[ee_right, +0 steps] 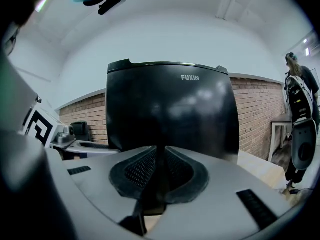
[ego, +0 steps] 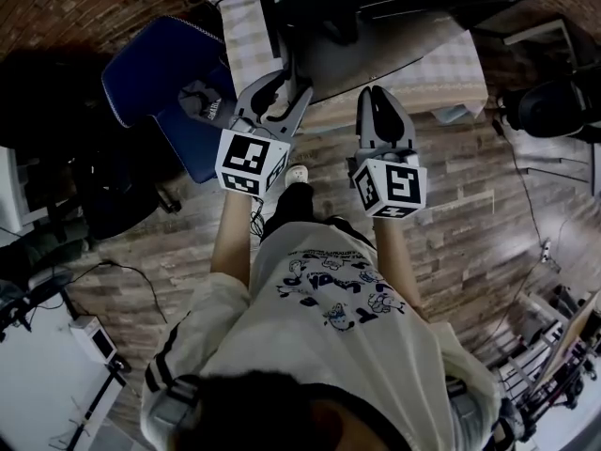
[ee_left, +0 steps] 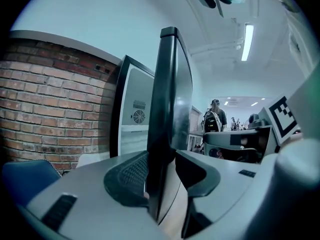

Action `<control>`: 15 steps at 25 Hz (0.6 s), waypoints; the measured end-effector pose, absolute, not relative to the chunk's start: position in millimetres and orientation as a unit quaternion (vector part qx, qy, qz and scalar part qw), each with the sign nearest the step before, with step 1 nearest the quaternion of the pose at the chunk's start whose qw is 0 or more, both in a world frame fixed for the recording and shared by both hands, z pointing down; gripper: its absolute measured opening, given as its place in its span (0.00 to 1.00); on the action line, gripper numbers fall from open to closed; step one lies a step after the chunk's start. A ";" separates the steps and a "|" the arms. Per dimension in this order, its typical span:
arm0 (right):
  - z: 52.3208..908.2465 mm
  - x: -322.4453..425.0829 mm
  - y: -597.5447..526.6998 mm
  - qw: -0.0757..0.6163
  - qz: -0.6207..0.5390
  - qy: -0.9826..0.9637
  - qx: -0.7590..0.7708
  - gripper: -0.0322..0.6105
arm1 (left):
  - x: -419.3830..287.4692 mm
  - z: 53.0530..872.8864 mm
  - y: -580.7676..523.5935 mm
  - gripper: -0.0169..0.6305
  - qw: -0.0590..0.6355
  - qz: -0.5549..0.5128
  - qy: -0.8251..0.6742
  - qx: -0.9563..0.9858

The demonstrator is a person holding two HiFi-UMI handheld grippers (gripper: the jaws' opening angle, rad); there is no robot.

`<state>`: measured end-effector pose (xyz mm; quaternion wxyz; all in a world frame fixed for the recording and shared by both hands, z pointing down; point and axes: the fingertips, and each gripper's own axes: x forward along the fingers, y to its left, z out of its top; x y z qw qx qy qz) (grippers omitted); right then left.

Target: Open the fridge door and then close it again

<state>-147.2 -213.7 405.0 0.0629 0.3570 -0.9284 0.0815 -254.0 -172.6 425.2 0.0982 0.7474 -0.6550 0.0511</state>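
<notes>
While standing on the wood floor (ego: 470,224), holds the left gripper (ego: 280,87) just left of centre in the head view. Clamps its pads (ee_left: 127,176) onto both faces of the upright free edge of the open fridge door (ee_left: 167,84), at centre of the left gripper view, right of a brick wall (ee_left: 50,109). Holds the right gripper (ego: 379,97) just right of centre, jaws together on nothing, facing the door's black front.
</notes>
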 end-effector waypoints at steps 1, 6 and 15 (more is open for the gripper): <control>405.4 -142.5 -209.4 0.063 0.082 -0.929 0.355 0.15 | -249.1 425.5 -169.6 0.30 0.099 0.051 -0.656 0.747; 402.7 -119.5 -185.7 0.063 0.081 -0.935 0.340 0.15 | -223.4 425.0 -153.8 0.29 0.103 0.046 -0.669 0.735; 399.4 -73.2 -153.9 0.060 0.078 -0.944 0.316 0.15 | -168.6 426.2 -129.6 0.27 0.103 0.045 -0.680 0.725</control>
